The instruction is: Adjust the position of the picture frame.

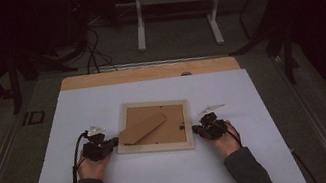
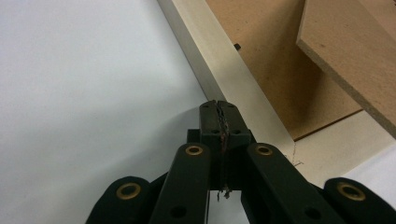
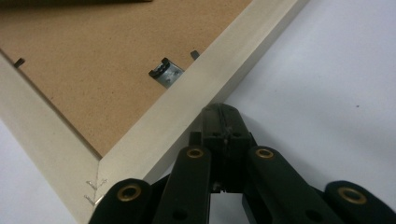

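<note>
Pale wood framed the thing I was working on: a picture frame (image 1: 153,126) lay face down near the middle of the white table top (image 1: 78,111), its brown backing board (image 1: 168,121) up and the brown stand flap (image 1: 142,128) lying slantwise across it. From the high view, I had the left gripper (image 1: 111,142) at the frame's left edge, near the front corner, and the right gripper (image 1: 195,128) at the right edge, also near the front corner. Each hand sat behind its gripper, the left hand (image 1: 92,169) and the right hand (image 1: 227,144) both low over the table.

Looking through the left gripper view, I saw the left gripper (image 2: 218,106) with its 2 jaws pressed together, nothing between them, the tip touching or just beside the frame's pale rail (image 2: 219,70). The stand flap (image 2: 355,51) stood raised above the backing board (image 2: 275,79) at the upper right.

Through the right gripper view, the right gripper (image 3: 223,112) was likewise pressed shut and held nothing, its tip against the outer side of the rail (image 3: 177,112). A small metal hanger clip (image 3: 164,72) sat on the backing board (image 3: 93,70) just inside that rail, and 2 staples (image 3: 95,191) crossed the corner joint.
</note>
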`<state>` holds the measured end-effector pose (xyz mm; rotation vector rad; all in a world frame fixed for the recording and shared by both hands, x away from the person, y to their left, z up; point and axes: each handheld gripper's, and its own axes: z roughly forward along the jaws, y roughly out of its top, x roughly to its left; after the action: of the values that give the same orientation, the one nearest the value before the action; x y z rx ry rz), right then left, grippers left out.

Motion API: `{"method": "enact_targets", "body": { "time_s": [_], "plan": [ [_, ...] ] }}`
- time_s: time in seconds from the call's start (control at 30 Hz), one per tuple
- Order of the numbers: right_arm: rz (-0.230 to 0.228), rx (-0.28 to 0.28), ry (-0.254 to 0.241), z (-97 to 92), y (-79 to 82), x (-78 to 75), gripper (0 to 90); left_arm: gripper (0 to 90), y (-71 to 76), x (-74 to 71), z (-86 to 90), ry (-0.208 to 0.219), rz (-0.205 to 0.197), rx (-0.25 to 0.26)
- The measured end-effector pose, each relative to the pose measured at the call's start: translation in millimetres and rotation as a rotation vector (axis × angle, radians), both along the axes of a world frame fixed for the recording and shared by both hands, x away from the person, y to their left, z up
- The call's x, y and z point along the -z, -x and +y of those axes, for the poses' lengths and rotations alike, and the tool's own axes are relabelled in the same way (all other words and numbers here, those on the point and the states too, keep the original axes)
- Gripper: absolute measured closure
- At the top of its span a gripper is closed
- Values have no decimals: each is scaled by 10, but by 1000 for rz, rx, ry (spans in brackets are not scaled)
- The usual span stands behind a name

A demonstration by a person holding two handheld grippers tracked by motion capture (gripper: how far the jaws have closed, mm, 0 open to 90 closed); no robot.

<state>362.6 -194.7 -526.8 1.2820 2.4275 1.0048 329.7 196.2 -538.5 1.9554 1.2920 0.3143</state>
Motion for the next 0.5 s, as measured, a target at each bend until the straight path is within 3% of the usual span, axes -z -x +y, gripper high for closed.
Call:
{"method": "enact_targets", "body": {
  "time_s": [0.5],
  "plan": [
    [-4,27,-29,-35,-80,20,900,900,83,-5,-51,-5,1,2]
  ]
}}
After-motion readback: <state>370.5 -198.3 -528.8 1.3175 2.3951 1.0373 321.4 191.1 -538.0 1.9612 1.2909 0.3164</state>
